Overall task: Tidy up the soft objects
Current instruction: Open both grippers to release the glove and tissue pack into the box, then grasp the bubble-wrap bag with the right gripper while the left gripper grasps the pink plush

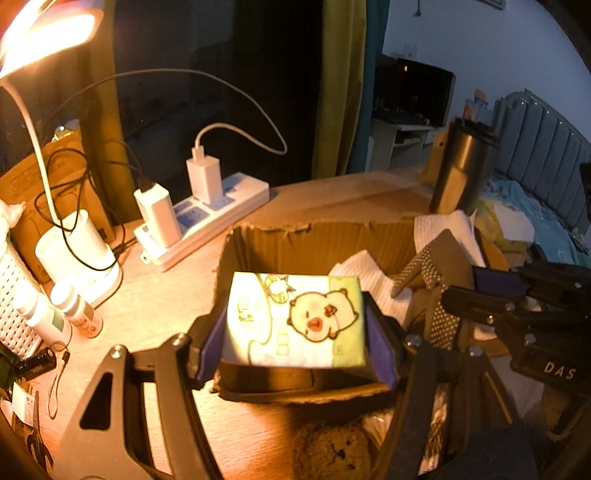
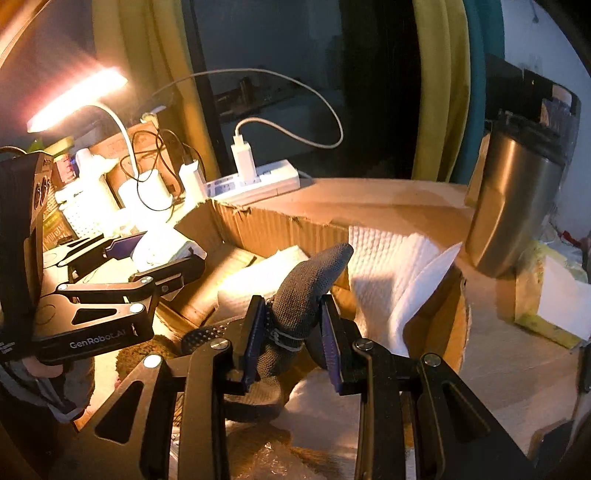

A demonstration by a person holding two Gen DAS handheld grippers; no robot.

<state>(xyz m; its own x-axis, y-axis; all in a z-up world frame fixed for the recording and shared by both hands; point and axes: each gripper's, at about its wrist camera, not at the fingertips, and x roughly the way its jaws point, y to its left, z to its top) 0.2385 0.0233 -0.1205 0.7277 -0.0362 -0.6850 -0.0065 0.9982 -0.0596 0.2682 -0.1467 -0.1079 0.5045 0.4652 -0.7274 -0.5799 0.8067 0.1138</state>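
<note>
My left gripper (image 1: pixel 295 332) is shut on a soft tissue pack (image 1: pixel 295 317) printed with a cartoon pig, and holds it over the open cardboard box (image 1: pixel 314 236). My right gripper (image 2: pixel 291 332) is shut on a dark knitted glove (image 2: pixel 306 291), held over the same box (image 2: pixel 258 225). The glove also shows in the left wrist view (image 1: pixel 432 273) with its dotted palm, beside the right gripper (image 1: pixel 476 291). White paper towels (image 2: pixel 388 266) lie inside the box. The left gripper also shows at the left of the right wrist view (image 2: pixel 155 258), holding the pack.
A white power strip (image 1: pixel 207 218) with chargers lies behind the box. A lit desk lamp (image 1: pixel 55 33), white cups (image 1: pixel 74 251) and bottles (image 1: pixel 44 314) stand at left. A steel tumbler (image 2: pixel 517 214) stands at right, a yellow sponge (image 2: pixel 550 302) beside it. A brown knitted item (image 1: pixel 332 450) lies below.
</note>
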